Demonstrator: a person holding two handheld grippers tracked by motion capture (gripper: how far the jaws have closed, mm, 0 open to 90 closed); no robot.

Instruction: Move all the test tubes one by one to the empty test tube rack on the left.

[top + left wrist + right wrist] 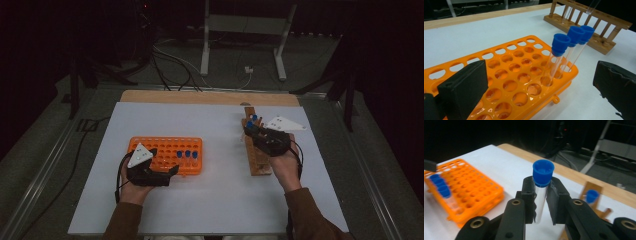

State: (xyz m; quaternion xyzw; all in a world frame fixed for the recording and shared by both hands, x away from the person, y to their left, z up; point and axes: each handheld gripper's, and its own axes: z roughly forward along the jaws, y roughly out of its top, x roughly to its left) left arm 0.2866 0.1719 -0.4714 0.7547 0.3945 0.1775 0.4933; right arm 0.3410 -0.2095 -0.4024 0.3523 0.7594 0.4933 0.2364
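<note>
An orange tube rack (167, 147) lies on the left of the white board, with three blue-capped tubes (571, 37) standing near its right end. My left gripper (164, 161) rests at the rack's near edge, its jaws open to either side of the rack's corner (539, 87). A wooden tube rack (258, 157) stands on the right. Over its far end my right gripper (541, 200) is shut on a clear tube with a blue cap (543, 173), held upright. Another blue-capped tube (592, 196) stands in the wooden rack (599, 212) behind it.
The white board (210, 195) covers a wooden table whose bare edge (200, 96) shows at the back. Beyond it stand a metal frame's legs (205, 55) and cables (170, 65) on the floor. The orange rack (461, 192) lies left of the held tube.
</note>
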